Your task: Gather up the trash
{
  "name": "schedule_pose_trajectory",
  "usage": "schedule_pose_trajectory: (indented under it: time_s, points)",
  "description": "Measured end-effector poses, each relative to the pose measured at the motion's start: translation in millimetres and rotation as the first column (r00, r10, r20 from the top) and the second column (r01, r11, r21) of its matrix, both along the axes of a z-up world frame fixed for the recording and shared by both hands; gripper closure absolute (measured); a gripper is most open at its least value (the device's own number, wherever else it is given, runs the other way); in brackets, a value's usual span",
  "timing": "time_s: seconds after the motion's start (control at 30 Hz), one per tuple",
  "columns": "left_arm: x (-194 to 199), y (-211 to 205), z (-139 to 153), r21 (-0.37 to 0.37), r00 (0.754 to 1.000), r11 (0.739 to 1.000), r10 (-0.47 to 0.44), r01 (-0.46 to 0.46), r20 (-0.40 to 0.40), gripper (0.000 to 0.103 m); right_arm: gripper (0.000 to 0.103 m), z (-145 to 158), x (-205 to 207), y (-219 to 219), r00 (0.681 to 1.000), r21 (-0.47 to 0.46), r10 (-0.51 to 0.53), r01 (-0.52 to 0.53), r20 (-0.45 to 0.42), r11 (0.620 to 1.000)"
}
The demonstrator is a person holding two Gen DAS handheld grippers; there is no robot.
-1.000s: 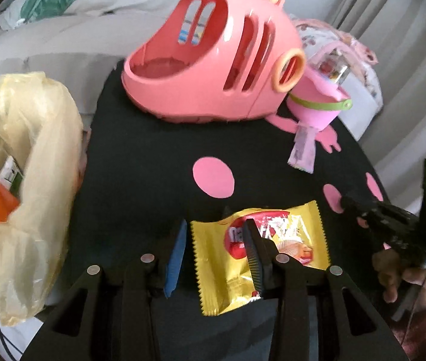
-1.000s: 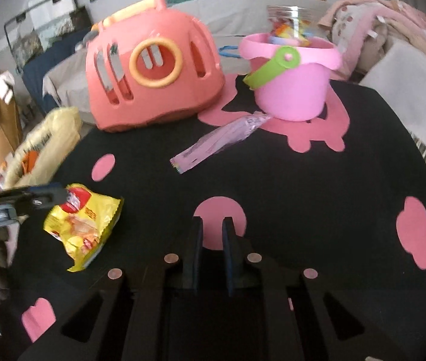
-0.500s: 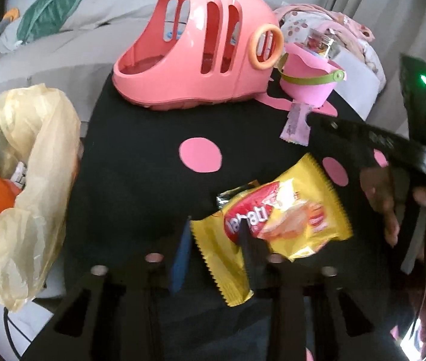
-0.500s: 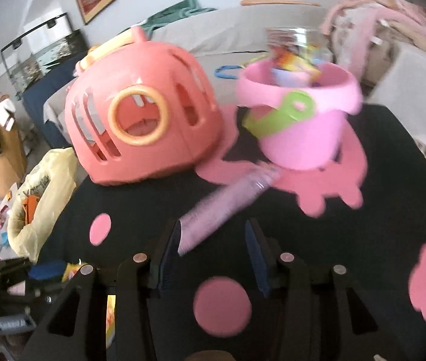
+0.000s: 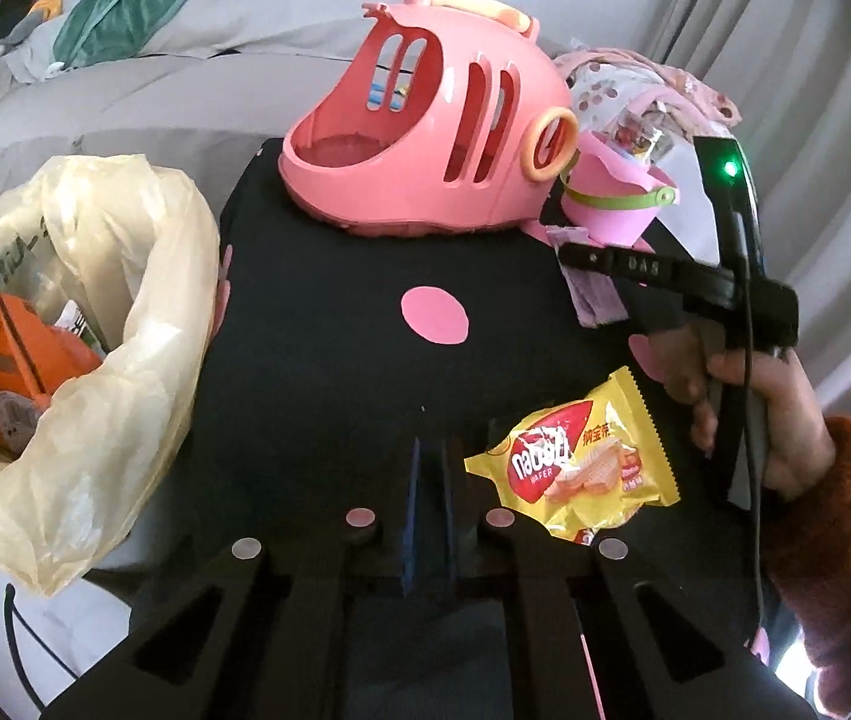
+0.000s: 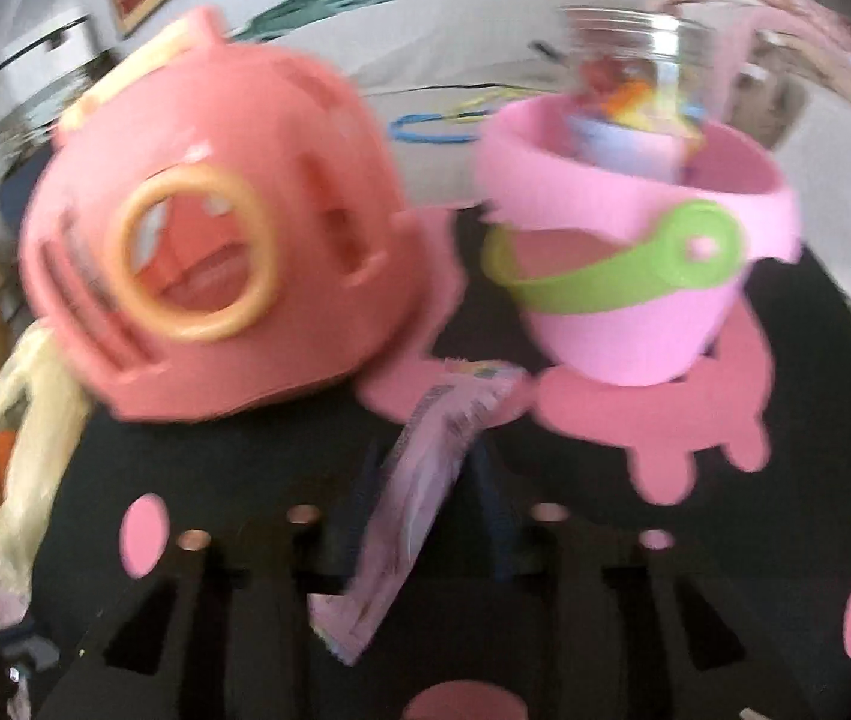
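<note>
Behind purple wrapper (image 6: 425, 480) stand helmet toy (image 6: 215, 264), bucket (image 6: 635, 276)

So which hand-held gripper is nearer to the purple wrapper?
Right. The right hand-held gripper is closing around the purple wrapper; the left hand-held gripper is away, beside the yellow wafer packet.

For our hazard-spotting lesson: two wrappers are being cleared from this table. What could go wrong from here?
The left claw is closing beside the yellow wafer wrapper, not around it, so it may come up empty. The right claw is closing on the purple wrapper close to the pink bucket, which it might knock.
</note>
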State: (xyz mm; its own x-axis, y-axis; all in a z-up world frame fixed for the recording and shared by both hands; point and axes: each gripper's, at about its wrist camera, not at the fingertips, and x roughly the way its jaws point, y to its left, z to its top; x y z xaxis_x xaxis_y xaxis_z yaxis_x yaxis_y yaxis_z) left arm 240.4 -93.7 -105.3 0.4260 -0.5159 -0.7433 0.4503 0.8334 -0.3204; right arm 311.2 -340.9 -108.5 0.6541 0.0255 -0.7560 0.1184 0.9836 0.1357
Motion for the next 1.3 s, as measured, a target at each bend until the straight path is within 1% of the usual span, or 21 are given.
schedule_pose_trajectory:
  time_s: [0.03, 0.07, 0.2, 0.27, 0.37, 0.43, 0.5, 0.57, 0.67, 0.77, 0.83, 0.9, 0.93, 1.0, 1.07, 1.13, 1.23, 1.3]
  points:
    - [-1, 1, 0, -0.003, 1.000, 1.000, 0.001, -0.001, -0.002, 0.096, 0.088, 1, -4, 5, 1.000, -0.017, 0.015, -0.015, 0.005, 1.000]
    - [-2, 2, 1, -0.006, 1.000, 1.000, 0.001, -0.001, -0.005, 0.096, 0.089, 1, -7, 8, 0.999, -0.022, 0.031, -0.031, 0.008, 0.999]
    - [-5, 3, 1, -0.010, 1.000, 1.000, -0.002, 0.002, -0.015, 0.096, 0.090, 10, -36, 16, 0.996, 0.012, 0.080, -0.081, 0.035, 0.997]
    - [-4, 4, 1, -0.036, 1.000, 0.999, -0.004, 0.003, -0.026, 0.096, 0.090, 17, -51, 15, 0.995, 0.024, 0.085, -0.086, 0.054, 0.996]
    - [1, 3, 3, -0.106, 0.999, 0.994, -0.023, 0.019, -0.036, 0.094, 0.090, 24, -82, 10, 0.993, 0.052, 0.081, -0.086, 0.086, 0.995]
    - [8, -1, 4, -0.128, 0.999, 0.991, -0.037, 0.033, -0.024, 0.093, 0.090, 26, -107, 8, 0.993, 0.083, 0.071, -0.079, 0.097, 0.993]
    - [18, -7, 2, -0.130, 0.998, 0.991, -0.047, 0.043, -0.034, 0.089, 0.090, 25, -122, 4, 0.993, 0.103, 0.056, -0.067, 0.104, 0.992]
    - [27, -13, -1, -0.132, 0.997, 0.990, -0.054, 0.046, -0.059, 0.083, 0.090, 20, -142, 2, 0.993, 0.111, 0.036, -0.049, 0.113, 0.993]
    - [36, -22, -7, -0.134, 0.991, 0.988, -0.090, 0.076, -0.097, 0.083, 0.090, 14, -157, 0, 0.992, 0.126, 0.016, -0.032, 0.122, 0.992]
    - [33, -31, -11, -0.131, 0.980, 0.984, -0.138, 0.119, -0.144, 0.083, 0.090, 14, -167, 1, 0.991, 0.121, 0.013, -0.029, 0.134, 0.992]
    - [24, -37, -13, -0.110, 0.974, 0.981, -0.174, 0.159, -0.148, 0.082, 0.090, 15, -173, 0, 0.990, 0.108, 0.018, -0.033, 0.139, 0.994]
    - [14, -46, -17, -0.073, 0.964, 0.976, -0.213, 0.204, -0.159, 0.081, 0.090, 15, -176, 0, 0.989, 0.105, 0.021, -0.037, 0.148, 0.994]
    - [8, -49, -16, -0.061, 0.967, 0.975, -0.221, 0.215, -0.128, 0.078, 0.090, 16, -178, -1, 0.988, 0.108, 0.021, -0.038, 0.154, 0.993]
    - [1, -54, -14, -0.026, 0.964, 0.970, -0.244, 0.243, -0.108, 0.075, 0.090, 17, -179, -1, 0.987, 0.112, 0.020, -0.038, 0.162, 0.993]
    - [-4, -58, -12, -0.016, 0.956, 0.962, -0.271, 0.271, -0.113, 0.068, 0.090, 19, -182, -2, 0.985, 0.107, 0.016, -0.035, 0.172, 0.994]
    - [-10, -62, -11, -0.002, 0.950, 0.955, -0.294, 0.296, -0.107, 0.065, 0.090, 20, -184, -2, 0.984, 0.089, 0.012, -0.028, 0.176, 0.996]
    - [-17, -66, -9, 0.044, 0.956, 0.957, -0.283, 0.286, -0.079, 0.064, 0.090, 19, -190, -4, 0.984, 0.071, 0.004, -0.017, 0.177, 0.997]
    - [-19, -68, -9, 0.058, 0.963, 0.962, -0.262, 0.266, -0.069, 0.064, 0.090, 18, -194, -7, 0.984, 0.073, -0.004, -0.010, 0.180, 0.997]
